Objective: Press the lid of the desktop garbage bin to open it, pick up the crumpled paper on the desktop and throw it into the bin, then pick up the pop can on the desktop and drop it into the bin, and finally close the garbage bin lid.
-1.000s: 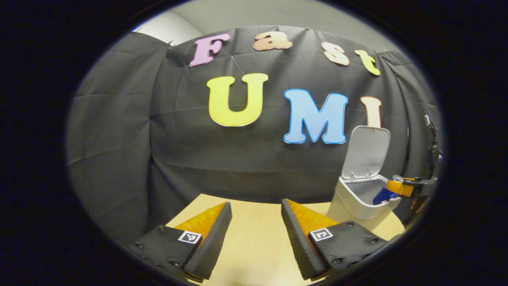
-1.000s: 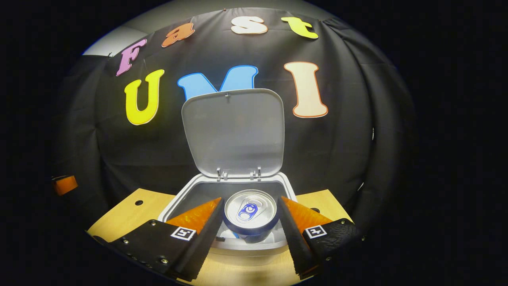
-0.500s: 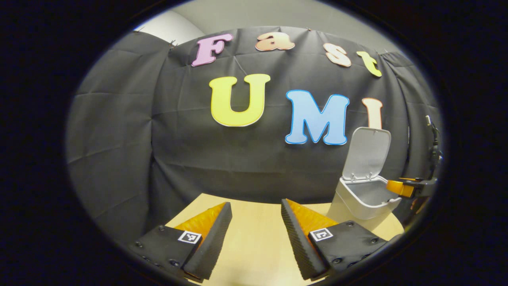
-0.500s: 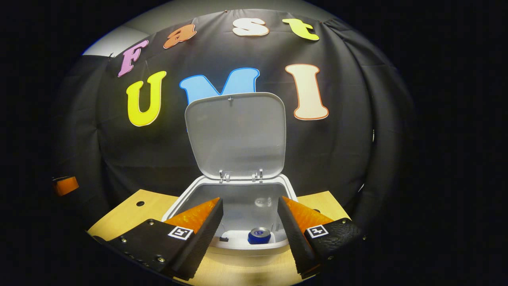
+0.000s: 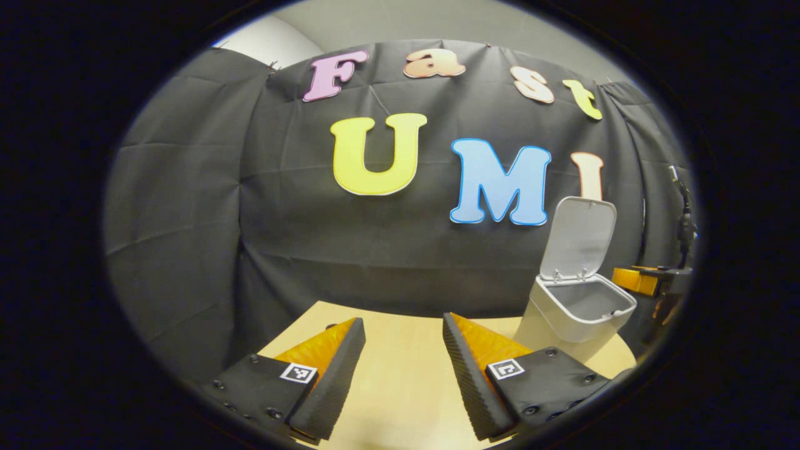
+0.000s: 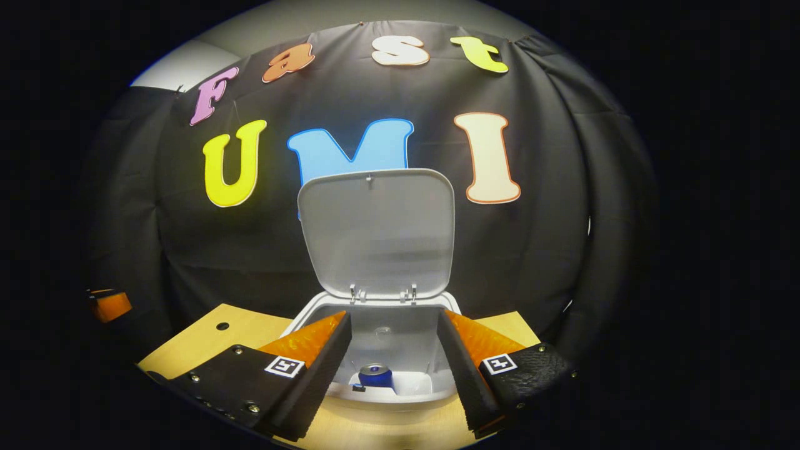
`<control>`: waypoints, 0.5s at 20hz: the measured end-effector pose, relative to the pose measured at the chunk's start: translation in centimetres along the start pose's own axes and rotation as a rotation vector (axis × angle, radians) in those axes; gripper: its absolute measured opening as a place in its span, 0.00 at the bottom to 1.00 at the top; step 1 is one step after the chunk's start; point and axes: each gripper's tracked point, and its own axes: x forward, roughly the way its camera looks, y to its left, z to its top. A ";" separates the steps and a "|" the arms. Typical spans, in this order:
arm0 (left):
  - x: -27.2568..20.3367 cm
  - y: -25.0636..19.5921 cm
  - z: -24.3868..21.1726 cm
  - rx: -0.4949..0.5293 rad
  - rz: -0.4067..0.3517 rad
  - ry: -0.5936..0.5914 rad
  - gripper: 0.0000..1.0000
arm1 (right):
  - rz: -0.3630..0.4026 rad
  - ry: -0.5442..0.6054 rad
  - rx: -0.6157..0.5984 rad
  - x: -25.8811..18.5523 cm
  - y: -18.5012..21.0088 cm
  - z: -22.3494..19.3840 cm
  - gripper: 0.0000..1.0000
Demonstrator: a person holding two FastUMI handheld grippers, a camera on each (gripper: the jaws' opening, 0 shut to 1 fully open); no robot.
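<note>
Counter carries the garbage bin at lower centre of the right gripper view, lid upright. Pop can lies inside, below and between the spread, empty fingers of the right gripper. Left gripper, lower centre of its view, wide and empty over bare counter, bin at right.

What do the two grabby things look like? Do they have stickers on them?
Each gripper, left and right, has two wedge-shaped fingers with ridged inner pads. Both sit on black bases with small screws. Each base carries a little square black-and-white marker, like a sticker.
</note>
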 end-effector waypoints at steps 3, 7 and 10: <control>0.1 0.0 -0.2 -0.011 -0.001 0.003 0.87 | 0.007 -0.027 -0.015 0.3 0.4 1.8 0.88; 0.2 0.0 -0.6 -0.019 -0.002 0.009 0.87 | 0.015 -0.068 -0.030 0.8 0.9 4.5 0.88; 0.3 0.1 -0.8 -0.020 -0.001 0.014 0.87 | 0.017 -0.104 -0.041 1.2 1.1 6.8 0.88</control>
